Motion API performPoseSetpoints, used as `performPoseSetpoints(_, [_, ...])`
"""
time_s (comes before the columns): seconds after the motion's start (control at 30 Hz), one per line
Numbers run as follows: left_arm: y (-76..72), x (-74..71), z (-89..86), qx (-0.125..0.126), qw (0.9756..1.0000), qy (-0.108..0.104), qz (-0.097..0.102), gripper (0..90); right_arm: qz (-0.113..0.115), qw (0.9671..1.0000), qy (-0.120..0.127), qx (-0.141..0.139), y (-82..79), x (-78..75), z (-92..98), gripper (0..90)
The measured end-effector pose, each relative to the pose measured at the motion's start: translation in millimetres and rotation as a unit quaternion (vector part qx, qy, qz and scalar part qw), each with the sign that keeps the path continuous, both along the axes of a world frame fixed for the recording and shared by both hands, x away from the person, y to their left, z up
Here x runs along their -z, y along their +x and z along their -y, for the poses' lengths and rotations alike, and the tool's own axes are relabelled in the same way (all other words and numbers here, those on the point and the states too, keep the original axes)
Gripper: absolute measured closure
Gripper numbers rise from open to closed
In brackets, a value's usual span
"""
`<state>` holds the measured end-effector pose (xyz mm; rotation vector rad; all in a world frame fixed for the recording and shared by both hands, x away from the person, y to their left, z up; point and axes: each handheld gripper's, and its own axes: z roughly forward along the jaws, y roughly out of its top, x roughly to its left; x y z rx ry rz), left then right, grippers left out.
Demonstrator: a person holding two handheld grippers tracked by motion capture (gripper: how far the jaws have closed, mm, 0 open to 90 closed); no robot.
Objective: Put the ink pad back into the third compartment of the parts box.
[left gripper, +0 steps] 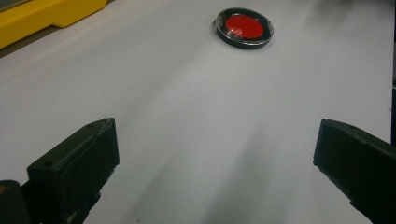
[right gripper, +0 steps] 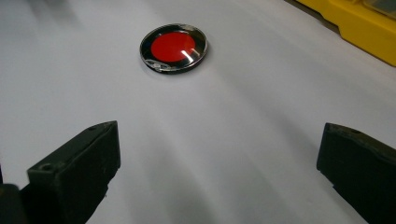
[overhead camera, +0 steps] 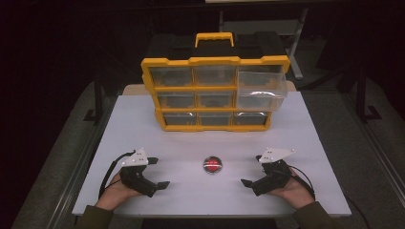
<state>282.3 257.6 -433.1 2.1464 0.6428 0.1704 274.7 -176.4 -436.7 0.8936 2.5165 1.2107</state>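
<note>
While both hands rest at the near edge of the white table (overhead camera: pixel 305 129), left gripper (overhead camera: pixel 158 172) and right gripper (overhead camera: pixel 252 170) sit with jaws spread wide, holding nothing. Red disc (overhead camera: pixel 212 164) lies flat between them, untouched. Yellow drawer cabinet (overhead camera: pixel 215 93) stands behind, with 1 top-right drawer (overhead camera: pixel 261 88) pulled out.

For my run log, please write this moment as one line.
left claw: open, empty | right claw: open, empty | red disc: on table, between claws | organizer: top-right drawer out

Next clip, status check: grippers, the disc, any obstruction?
Left gripper open, right gripper open, both resting on the table. Red disc lies flat between them, untouched. One drawer of the yellow organizer pulled out. Path clear.
</note>
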Motion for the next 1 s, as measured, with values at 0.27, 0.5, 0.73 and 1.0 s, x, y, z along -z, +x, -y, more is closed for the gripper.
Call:
performPoseSetpoints(0.27, [2.4,-0.7,1.9,0.000,1.0000,0.002,-0.004,0.0,0.001,1.0000,0.003,-0.001,-0.7,0.1,0.3,0.0])
performPoseSetpoints(0.5, [8.7,-1.2,2.5,0.003,0.9999,0.008,-0.006,0.0,0.000,1.0000,0.005,-0.007,-1.0,-0.1,-0.5,0.0])
performPoseSetpoints(0.73, [11.2,-2.5,4.8,0.008,0.9999,0.008,-0.007,0.0,0.002,1.0000,0.006,-0.004,-1.5,-1.0,-1.6,0.0])
performPoseSetpoints(1.0, [13.5,-2.1,8.5,0.013,0.9998,0.009,-0.012,0.0,0.001,0.9999,0.007,-0.009,-1.7,-0.8,-1.9,0.0])
